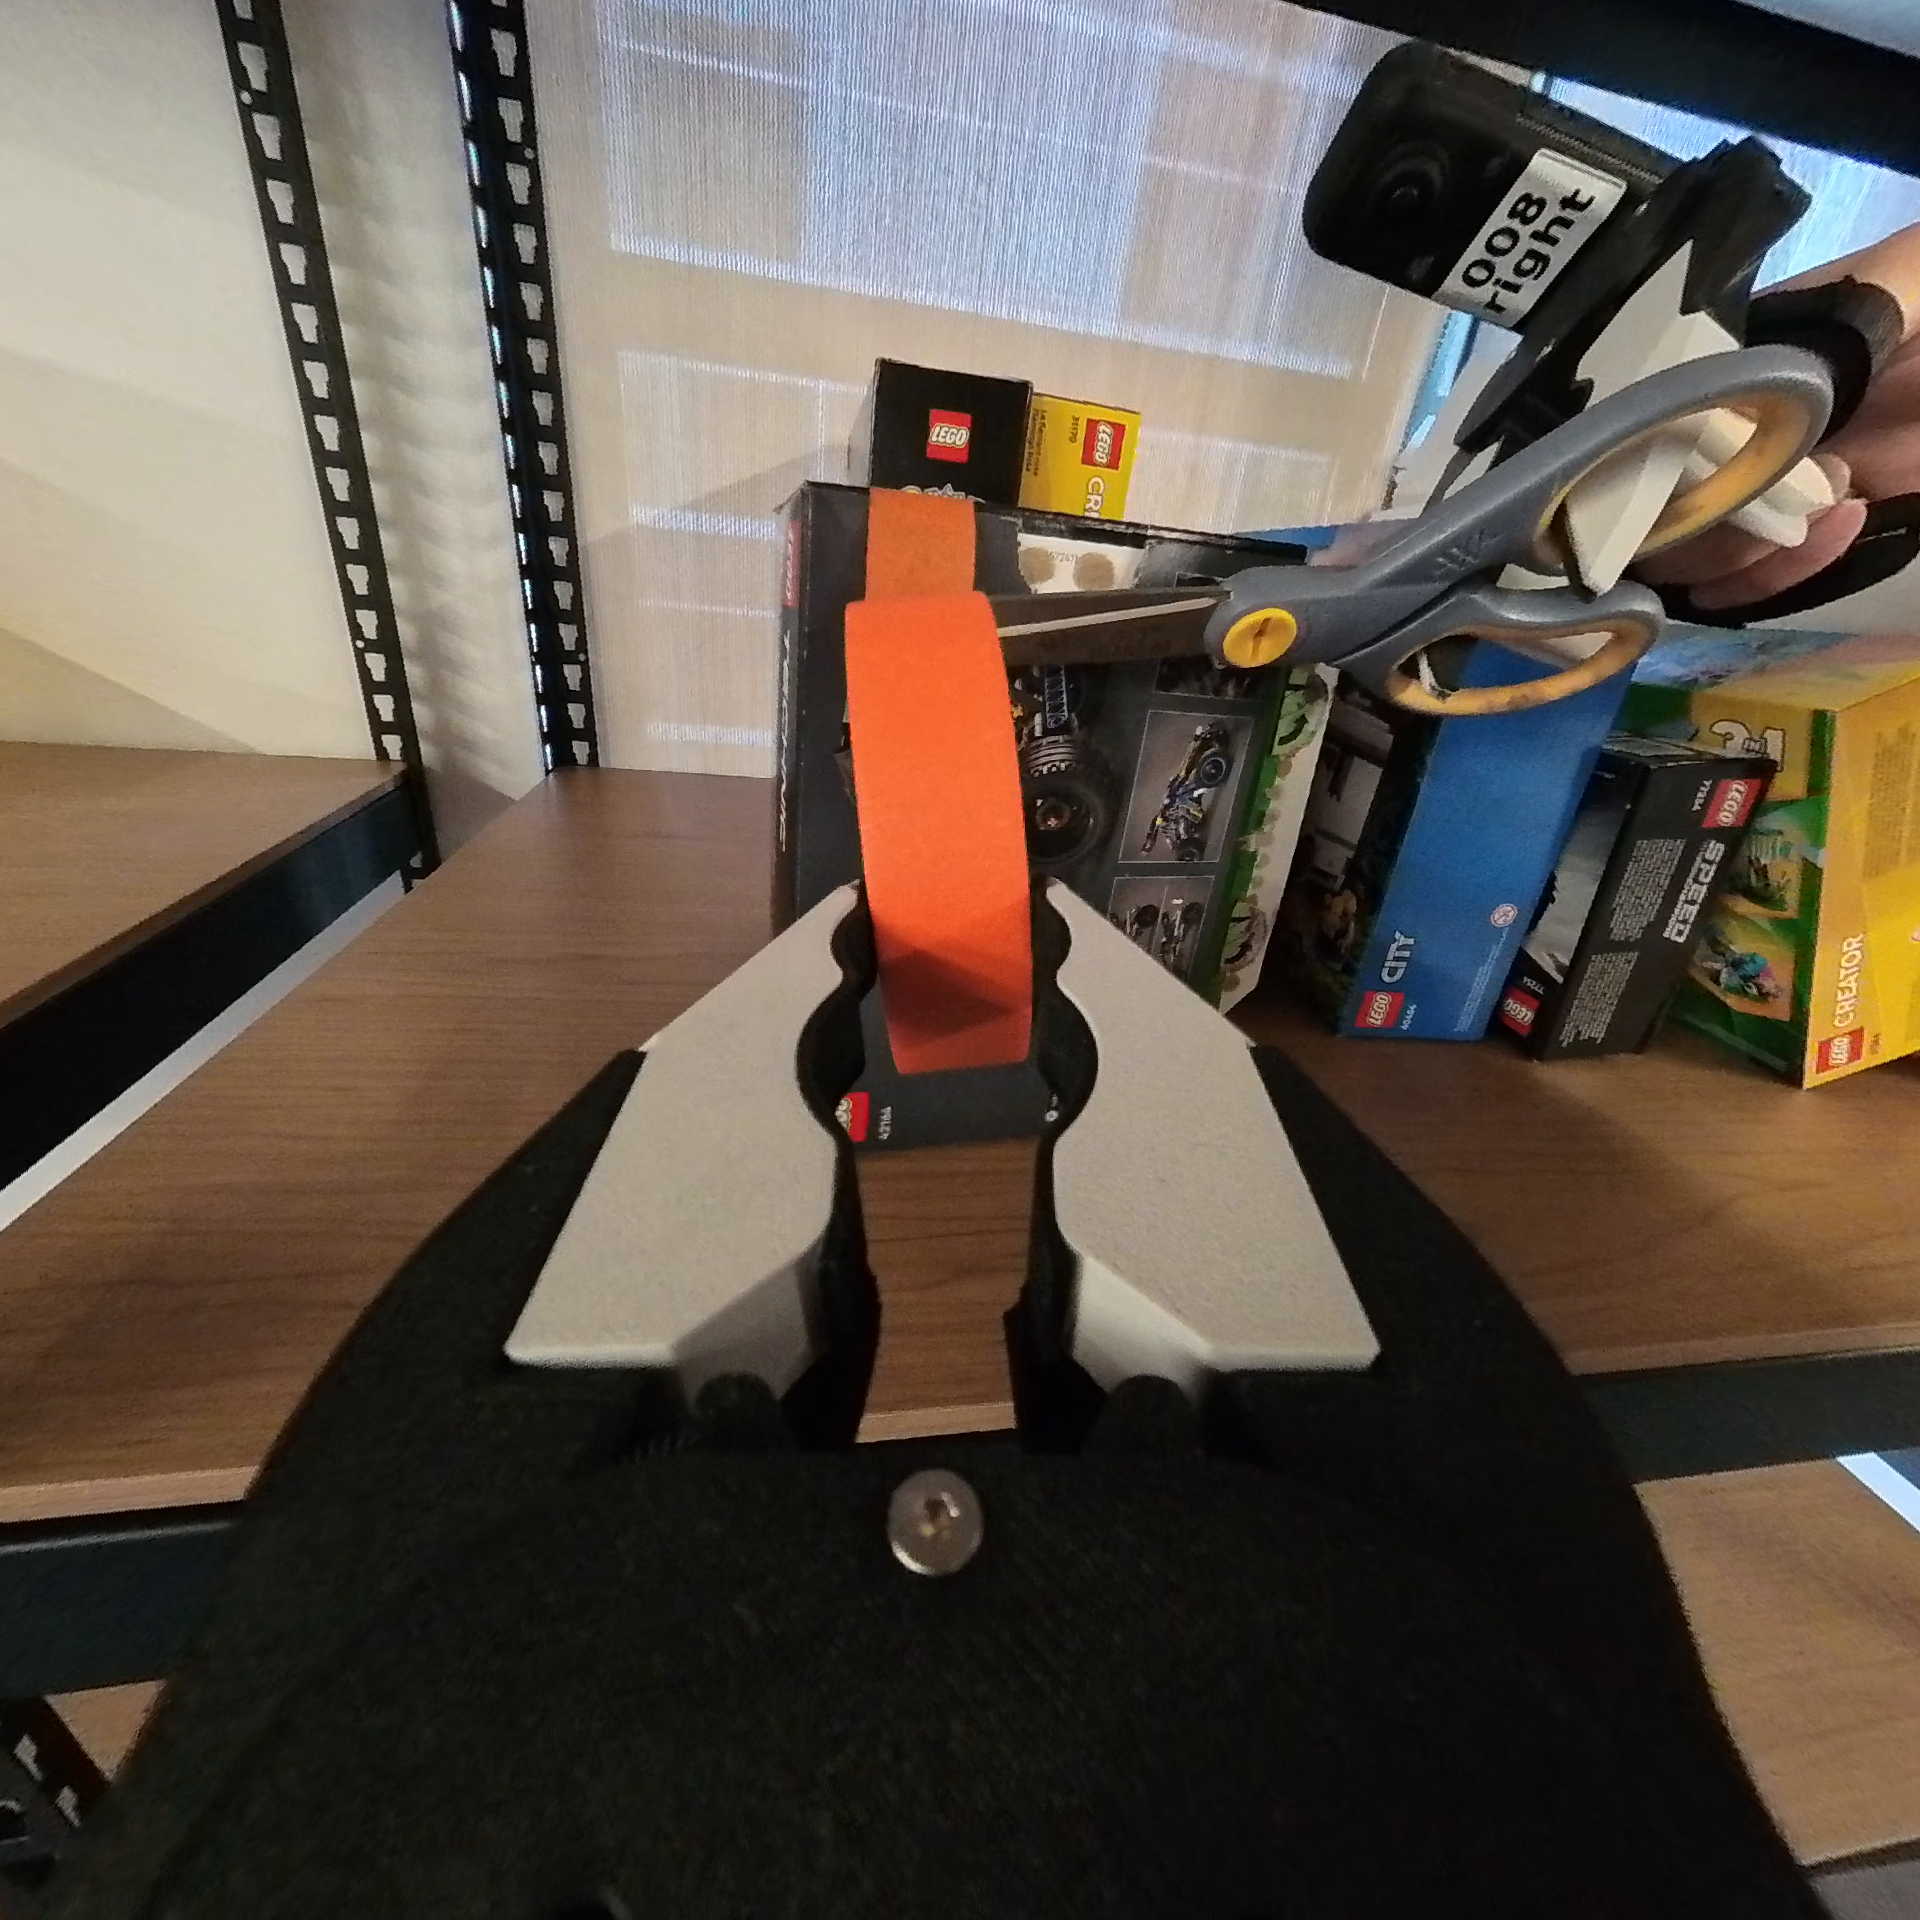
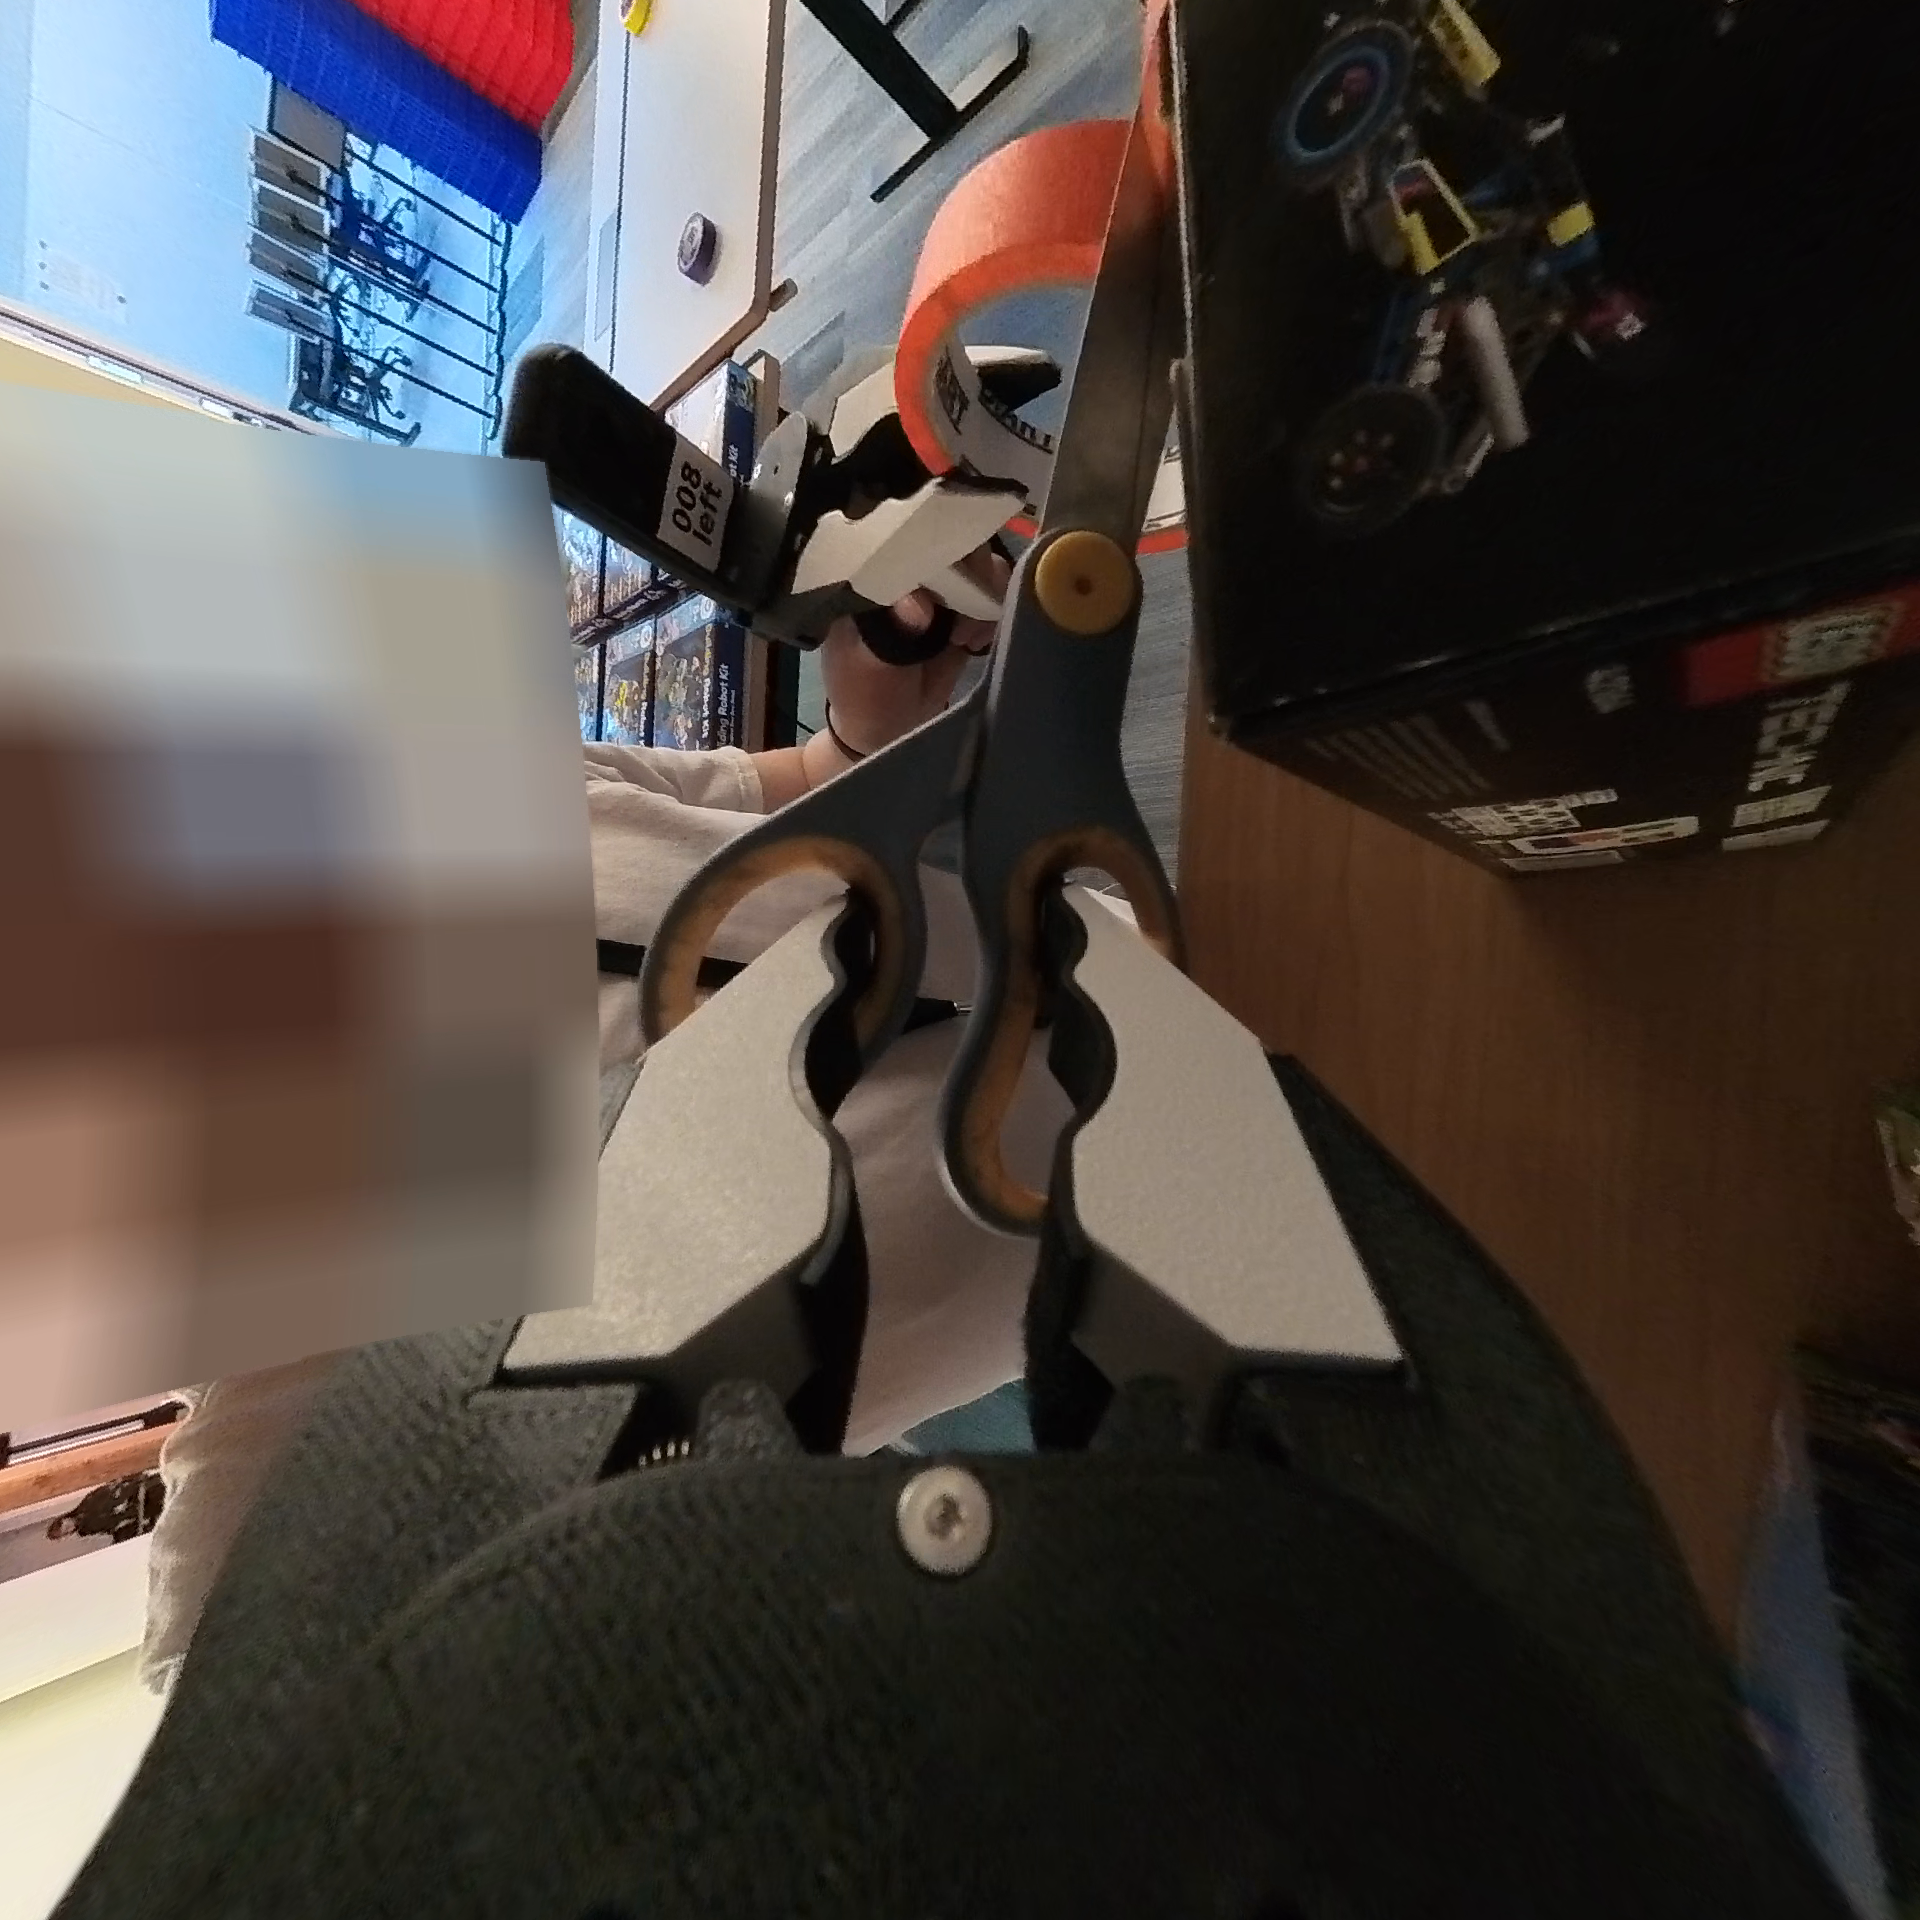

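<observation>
My left gripper (image 1: 951, 914) is shut on an orange tape roll (image 1: 935, 810), held edge-on above the wooden shelf (image 1: 520, 1091). A strip of orange tape (image 1: 920, 540) runs from the roll up over the top of a black box (image 1: 1132, 790). My right gripper (image 2: 961, 925) has its fingers through the handle loops of grey and yellow scissors (image 2: 1049, 727). The scissors (image 1: 1351, 613) reach in from the right, and their blades are closed right at the strip between roll and box. The right wrist view also shows the roll (image 2: 997, 260), the left gripper (image 2: 1003, 436) and the box (image 2: 1558, 416).
A blue box (image 1: 1455, 862), a small black box (image 1: 1631, 904) and a yellow box (image 1: 1829, 894) stand to the right on the shelf. Two small boxes (image 1: 945, 426) sit on the black box. Black shelf uprights (image 1: 312, 416) stand at left, with another shelf overhead. About 15 cm separates my left fingertips from my right.
</observation>
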### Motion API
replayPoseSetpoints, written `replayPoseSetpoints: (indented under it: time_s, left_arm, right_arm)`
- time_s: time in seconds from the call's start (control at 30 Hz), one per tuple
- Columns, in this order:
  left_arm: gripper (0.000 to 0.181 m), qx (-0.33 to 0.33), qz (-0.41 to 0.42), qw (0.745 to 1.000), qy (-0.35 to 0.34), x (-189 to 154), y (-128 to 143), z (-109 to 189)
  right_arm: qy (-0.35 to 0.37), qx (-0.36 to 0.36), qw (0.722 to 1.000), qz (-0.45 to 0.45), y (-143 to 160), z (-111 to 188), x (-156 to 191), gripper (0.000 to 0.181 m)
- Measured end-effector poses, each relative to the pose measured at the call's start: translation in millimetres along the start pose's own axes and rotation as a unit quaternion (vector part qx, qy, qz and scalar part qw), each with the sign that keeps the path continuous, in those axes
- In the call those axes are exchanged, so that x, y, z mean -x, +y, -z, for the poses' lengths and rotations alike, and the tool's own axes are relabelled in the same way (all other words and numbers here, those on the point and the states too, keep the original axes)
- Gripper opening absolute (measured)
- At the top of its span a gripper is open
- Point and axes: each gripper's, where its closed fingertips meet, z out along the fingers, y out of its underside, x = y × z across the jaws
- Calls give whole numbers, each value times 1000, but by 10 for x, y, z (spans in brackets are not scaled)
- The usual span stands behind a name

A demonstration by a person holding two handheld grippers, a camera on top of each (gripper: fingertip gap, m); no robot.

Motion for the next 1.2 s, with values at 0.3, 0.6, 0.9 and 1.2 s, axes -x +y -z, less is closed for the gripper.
replayPoseSetpoints:
  time_s: [0.3,0.6,0.9,1.2]
  left_arm:
    - [27,1,0,1000,-2,0,9,-5]
    - [27,-3,0,1000,-4,5,5,0]
    - [26,-2,-5,1000,-2,7,28,25]
    - [26,-15,-12,998,61,-174,81,217]
  right_arm:
    - [4,2,1000,10,6,1,6,28]
    - [16,7,1000,26,22,-9,4,26]
    - [36,29,999,26,105,-74,-103,25]
    - [61,-5,998,32,478,-179,0,25]
